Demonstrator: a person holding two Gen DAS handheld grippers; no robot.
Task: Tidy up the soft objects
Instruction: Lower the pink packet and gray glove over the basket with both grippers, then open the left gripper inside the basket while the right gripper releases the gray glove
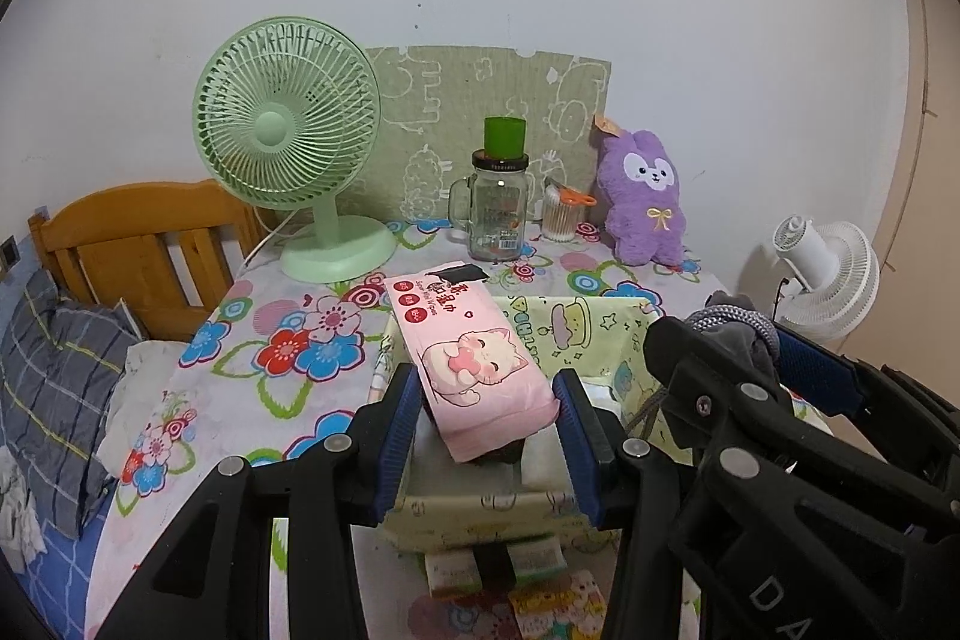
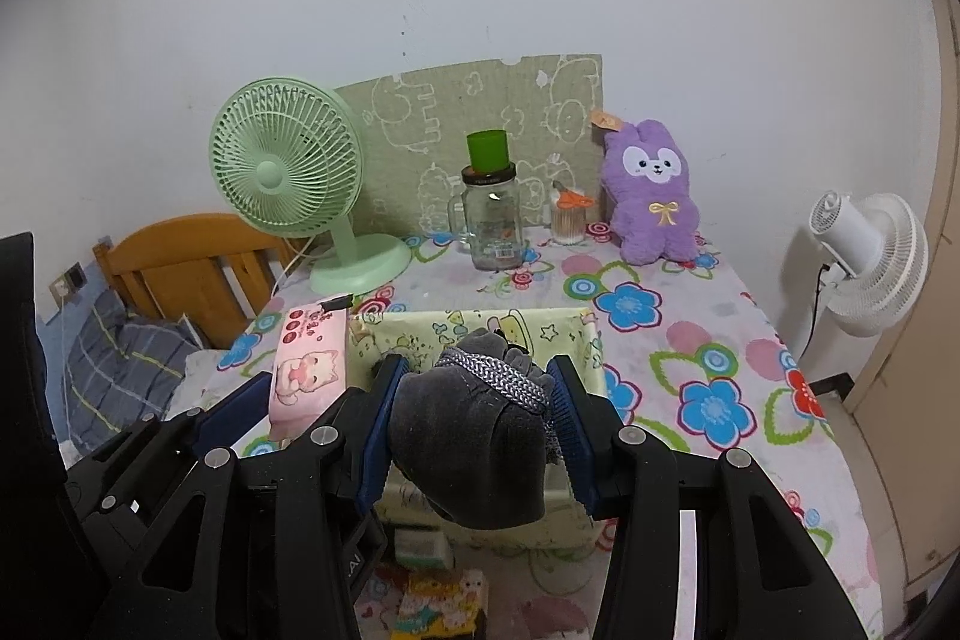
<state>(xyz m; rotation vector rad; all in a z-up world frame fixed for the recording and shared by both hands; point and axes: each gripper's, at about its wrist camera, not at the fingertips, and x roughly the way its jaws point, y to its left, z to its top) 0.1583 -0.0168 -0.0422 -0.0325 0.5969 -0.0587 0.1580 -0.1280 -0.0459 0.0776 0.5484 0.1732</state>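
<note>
A: Pink wipes pack: soft film pouch, probably moderately heavy from wet contents, slippery skin, will sag if held at one end; best taken across its short width near the middle.

B: Agreed; it sits between the fingers of the left gripper, pinched across its width, hanging over the left part of the fabric storage box; far end pointing past the box's back wall.

A: Grey rolled socks: light, squashy, non-fragile; the knit band grips well.

B: Right gripper is clamped on the bundle at its sides; bundle held above the box's near half.

A: Beyond the box: glass jar, green fan to its left, purple plush to its right; none touched.
</note>
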